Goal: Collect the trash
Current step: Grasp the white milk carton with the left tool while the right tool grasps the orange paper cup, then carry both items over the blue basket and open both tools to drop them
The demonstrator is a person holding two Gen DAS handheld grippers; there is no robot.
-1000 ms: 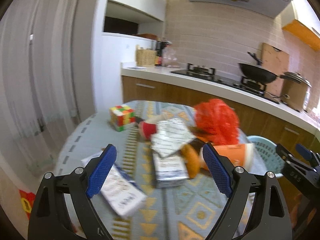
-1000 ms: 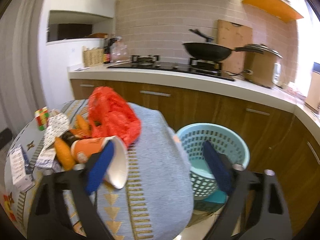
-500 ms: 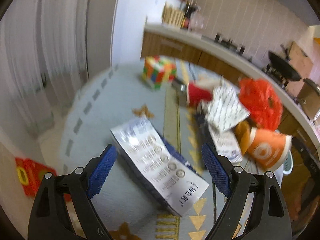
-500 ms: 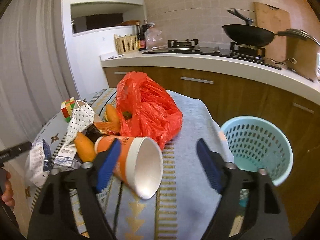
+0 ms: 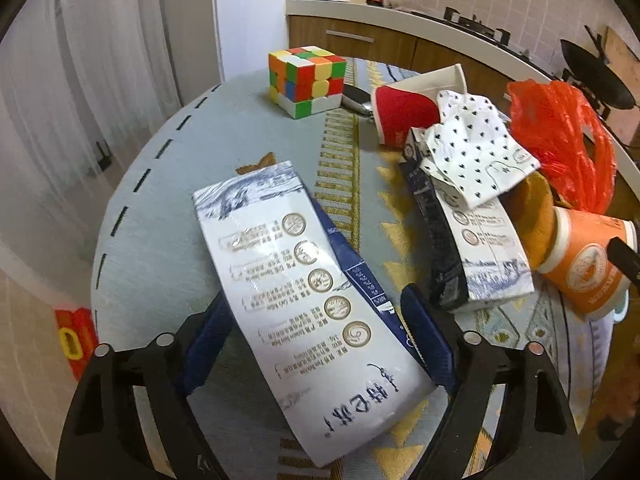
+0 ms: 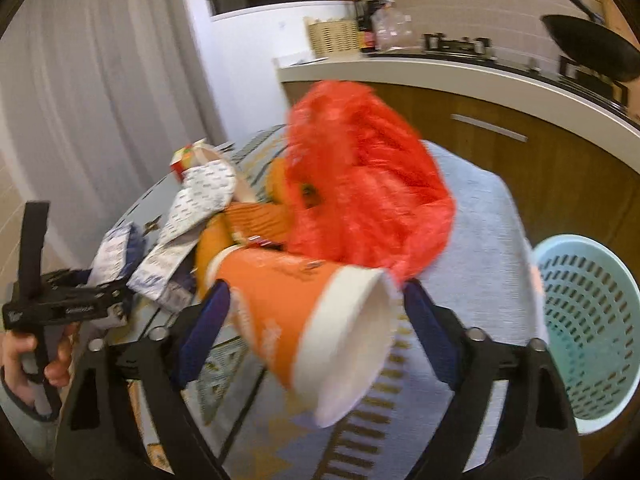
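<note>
In the left wrist view a white and blue milk carton (image 5: 304, 292) lies flat on the table, its near end between the open fingers of my left gripper (image 5: 316, 336). A second carton (image 5: 468, 248), a dotted paper wrapper (image 5: 476, 152), a red cup (image 5: 404, 116), a red plastic bag (image 5: 564, 136) and an orange paper cup (image 5: 588, 268) lie beyond. In the right wrist view my right gripper (image 6: 316, 328) is open, its fingers on either side of the orange paper cup (image 6: 308, 312), which lies on its side. The red plastic bag (image 6: 360, 188) sits behind it.
A Rubik's cube (image 5: 306, 74) stands at the table's far side. A light blue perforated basket (image 6: 588, 324) stands on the floor to the right of the table. A kitchen counter (image 6: 460, 76) with a stove and wok runs behind. The patterned tablecloth (image 5: 168, 184) covers the round table.
My left gripper has moved forward and down so the flat milk carton now lies between its fingers. My right gripper has moved closer so its fingers flank the orange cup.
</note>
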